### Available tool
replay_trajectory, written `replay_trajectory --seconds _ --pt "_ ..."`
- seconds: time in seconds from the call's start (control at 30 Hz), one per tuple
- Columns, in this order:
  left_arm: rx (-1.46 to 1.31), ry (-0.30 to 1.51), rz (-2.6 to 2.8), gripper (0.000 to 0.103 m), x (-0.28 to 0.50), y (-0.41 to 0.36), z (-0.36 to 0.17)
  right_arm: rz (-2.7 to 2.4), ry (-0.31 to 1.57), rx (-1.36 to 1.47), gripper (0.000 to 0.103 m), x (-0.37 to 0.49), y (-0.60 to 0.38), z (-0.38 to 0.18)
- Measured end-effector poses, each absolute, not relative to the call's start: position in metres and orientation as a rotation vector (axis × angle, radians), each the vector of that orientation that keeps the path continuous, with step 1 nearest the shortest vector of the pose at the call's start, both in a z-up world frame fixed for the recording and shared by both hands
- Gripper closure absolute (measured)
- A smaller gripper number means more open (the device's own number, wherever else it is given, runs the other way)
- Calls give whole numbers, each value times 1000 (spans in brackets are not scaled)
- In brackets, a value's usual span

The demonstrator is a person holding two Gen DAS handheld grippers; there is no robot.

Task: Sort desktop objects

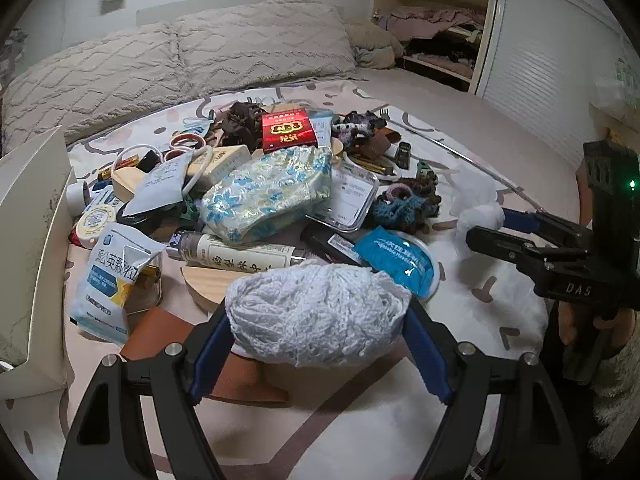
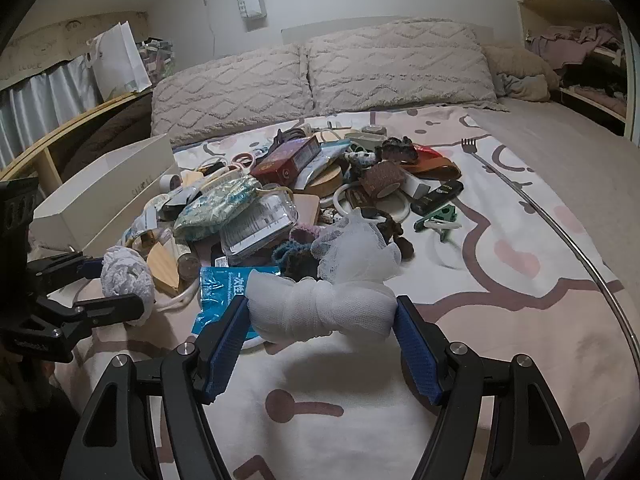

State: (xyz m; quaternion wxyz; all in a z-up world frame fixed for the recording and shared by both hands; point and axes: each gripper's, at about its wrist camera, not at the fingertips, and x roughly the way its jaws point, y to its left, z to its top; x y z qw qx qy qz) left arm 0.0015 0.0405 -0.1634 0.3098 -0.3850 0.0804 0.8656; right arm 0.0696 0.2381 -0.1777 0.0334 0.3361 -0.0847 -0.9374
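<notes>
My left gripper [image 1: 318, 332] is shut on a white knitted yarn bundle [image 1: 316, 312], its blue pads pressing both sides; the same bundle [image 2: 126, 276] shows at the left of the right wrist view. My right gripper [image 2: 322, 322] is shut on a white mesh bath puff [image 2: 320, 308], whose loose net [image 2: 352, 248] spills toward the pile; in the left wrist view the puff [image 1: 480, 216] sits at that gripper's tips. Both are held just in front of a heap of small objects [image 1: 264, 184] on the patterned bedspread.
The heap holds a red box [image 1: 287, 130], a blue floral pouch [image 1: 268, 196], a blue pack [image 1: 396, 262], a white tube [image 1: 240, 252], scrunchies and rings. A white open box [image 2: 104, 192] stands on the left. Pillows [image 2: 320, 68] lie behind. A long metal rod [image 2: 560, 224] runs along the right.
</notes>
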Motion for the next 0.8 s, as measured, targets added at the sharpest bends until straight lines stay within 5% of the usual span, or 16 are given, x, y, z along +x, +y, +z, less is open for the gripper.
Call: replay_trajectory --seconds 0.8 --pt "-942 137 2427 23 5 19 -142 -2878 -347 861 30 78 237 -151"
